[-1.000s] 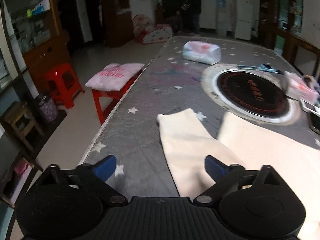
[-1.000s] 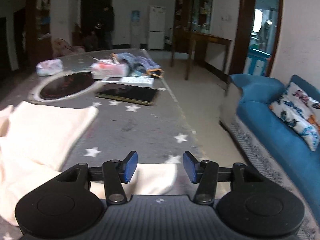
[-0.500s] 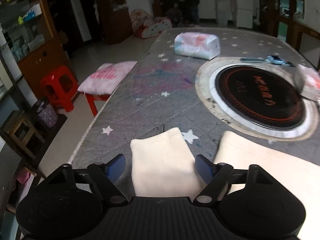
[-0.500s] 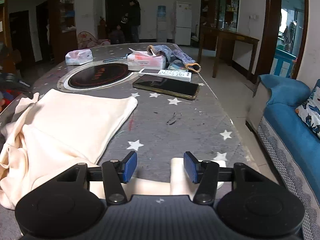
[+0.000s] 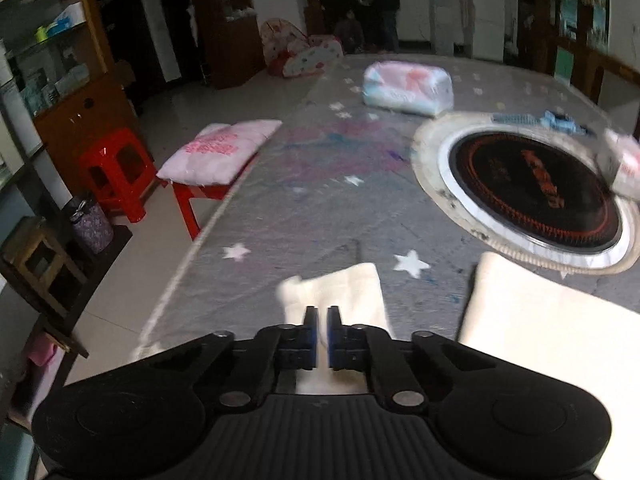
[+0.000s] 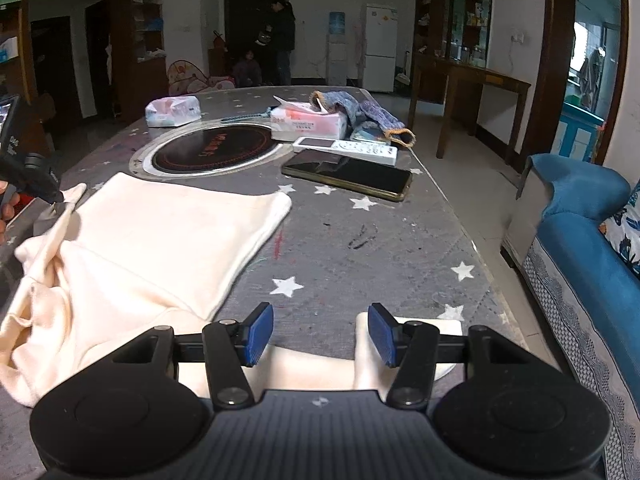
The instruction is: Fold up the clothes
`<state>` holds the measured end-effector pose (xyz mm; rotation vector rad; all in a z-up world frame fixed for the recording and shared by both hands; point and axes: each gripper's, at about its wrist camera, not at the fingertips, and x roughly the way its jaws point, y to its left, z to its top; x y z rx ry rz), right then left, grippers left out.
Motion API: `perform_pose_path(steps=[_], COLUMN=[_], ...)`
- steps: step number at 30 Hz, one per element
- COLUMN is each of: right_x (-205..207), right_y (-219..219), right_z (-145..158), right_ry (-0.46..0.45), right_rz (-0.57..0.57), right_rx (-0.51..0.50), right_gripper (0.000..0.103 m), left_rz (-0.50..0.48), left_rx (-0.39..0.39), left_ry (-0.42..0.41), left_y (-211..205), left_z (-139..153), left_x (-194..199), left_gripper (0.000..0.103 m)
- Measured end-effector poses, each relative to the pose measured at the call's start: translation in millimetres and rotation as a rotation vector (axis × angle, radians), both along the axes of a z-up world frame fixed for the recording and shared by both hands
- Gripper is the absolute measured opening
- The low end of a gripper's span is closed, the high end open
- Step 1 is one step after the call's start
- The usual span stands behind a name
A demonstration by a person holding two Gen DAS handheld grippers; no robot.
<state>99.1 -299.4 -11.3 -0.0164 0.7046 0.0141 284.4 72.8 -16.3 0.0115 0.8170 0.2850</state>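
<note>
Cream garment [image 6: 160,236], rumpled across starred table [image 6: 360,248]

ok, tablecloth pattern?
Grey tablecloth with scattered white stars; clearest in the right wrist view.

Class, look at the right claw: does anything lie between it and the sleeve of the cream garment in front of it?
Nothing visible does. The right claw hangs open directly over the cream sleeve, with only bare grey star-patterned tablecloth beyond.
</note>
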Motion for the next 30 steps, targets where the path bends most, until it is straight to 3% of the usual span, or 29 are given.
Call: perform_pose_path(steps=[6,12,15,17,18,23,30], right_x=[-7,-7,-7,-7,-7,-5,2], right_y=[20,53,67,70,70,68,70], right_z=[14,24,26,25,25,21,12], right_ry=[-0.015,-0.029,-0.034,-0.033,-0.031,-0.016,0.007], right_rz=[0.094,0.204,0.238,0.252,0.256,0.279,0.302], right_rx=[0.022,0.042,0.036,0.028,0.03,0.034,0.049], right_gripper=[0.054,0.055,0.059,0.059,0.059,0.061,0.061], left_rz=[0.064,0.017,-0.014,-0.031,-0.029,-0.015,0.067], left_rx=[-0.025,-0.13,-0.159,-0.139,-0.132,-0.105,-0.119], left_ry=[-0.072,-0.043,-0.026,-0.018,-0.011,0.019,0.062], left_y=[39,42,25,8,1,-19,-13], left_z=[28,38,37,32,29,12,-13], left_x=[-46,-56,-44,-31,-23,15,47], left_gripper=[0.001,0.004,0.019,0.045,0.053,0.056,0.058])
